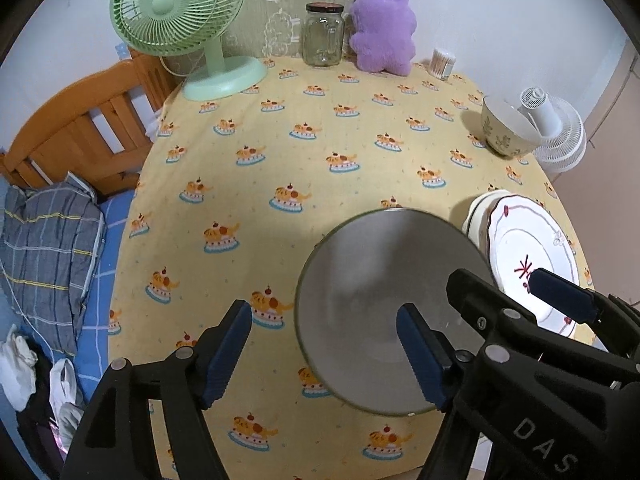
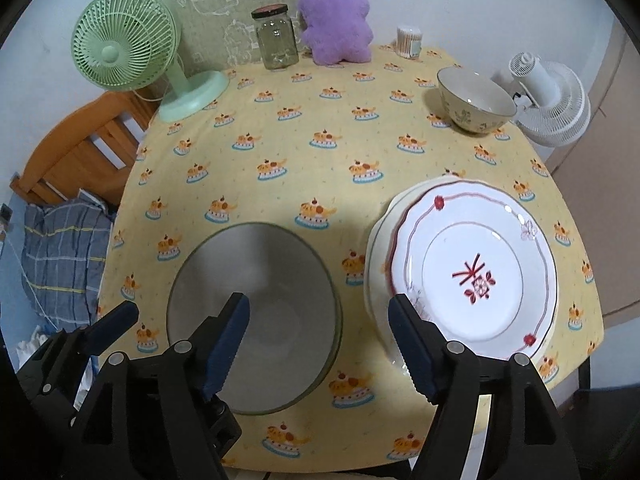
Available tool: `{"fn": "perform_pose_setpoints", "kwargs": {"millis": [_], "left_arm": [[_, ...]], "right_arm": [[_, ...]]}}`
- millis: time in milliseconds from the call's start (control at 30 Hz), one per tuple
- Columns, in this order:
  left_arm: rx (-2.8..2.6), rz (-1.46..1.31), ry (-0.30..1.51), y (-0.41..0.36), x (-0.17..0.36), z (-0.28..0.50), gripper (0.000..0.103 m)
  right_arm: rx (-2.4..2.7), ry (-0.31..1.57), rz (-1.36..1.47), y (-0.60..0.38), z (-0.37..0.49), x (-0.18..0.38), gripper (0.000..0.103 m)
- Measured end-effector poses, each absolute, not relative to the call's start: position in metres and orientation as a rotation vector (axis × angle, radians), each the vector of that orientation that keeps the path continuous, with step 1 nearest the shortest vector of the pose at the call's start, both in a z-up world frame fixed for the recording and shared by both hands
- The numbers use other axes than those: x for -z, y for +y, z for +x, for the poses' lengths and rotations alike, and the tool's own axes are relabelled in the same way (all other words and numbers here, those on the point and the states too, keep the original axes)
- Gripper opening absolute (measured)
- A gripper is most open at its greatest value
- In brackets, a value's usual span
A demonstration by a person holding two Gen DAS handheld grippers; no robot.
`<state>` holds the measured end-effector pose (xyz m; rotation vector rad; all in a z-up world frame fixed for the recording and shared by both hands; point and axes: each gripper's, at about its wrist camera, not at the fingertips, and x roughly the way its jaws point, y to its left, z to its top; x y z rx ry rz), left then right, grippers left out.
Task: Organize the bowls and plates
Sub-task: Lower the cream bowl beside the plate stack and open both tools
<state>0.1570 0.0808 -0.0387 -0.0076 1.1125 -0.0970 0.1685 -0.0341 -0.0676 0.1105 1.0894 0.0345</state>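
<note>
- The grey bowl (image 2: 256,316) sits upright on the surface (image 2: 320,168), near its front edge, just left of the plate stack (image 2: 472,272); neither claw is holding it.
- The left claw (image 1: 324,354) is released, its jaws spread with one finger over the bowl's inside and the other over the cloth outside the rim. Coming down carelessly from here could knock that rim and tip or slide the bowl toward the front edge.
- The right claw (image 2: 318,350) is also released and empty, straddling the gap between the bowl and the stack. One finger hangs over the red-patterned plate (image 2: 480,240); a stray dip could catch its lip.
- The patterned plate lies off-centre on the cream plate (image 2: 374,248) beneath. A nudge could shift it further, and the stack is close to the surface's front right corner.
- The two claws hang close together, so they could collide if both move at once.
- The floral bowl (image 2: 474,100) stands well apart at the far right, just beside the white fan (image 2: 552,96). Reaching for it risks bumping the fan.
</note>
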Motion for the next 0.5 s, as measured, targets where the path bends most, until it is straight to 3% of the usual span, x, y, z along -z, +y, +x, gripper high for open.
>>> {"fn": "perform_pose_setpoints", "kwargs": {"millis": [500], "left_arm": [[-0.013, -0.077, 1.057, 0.028, 0.009, 0.186, 0.077]], "right_arm": [[-0.130, 1.049, 0.025, -0.090, 0.211, 0.035, 0.075]]}}
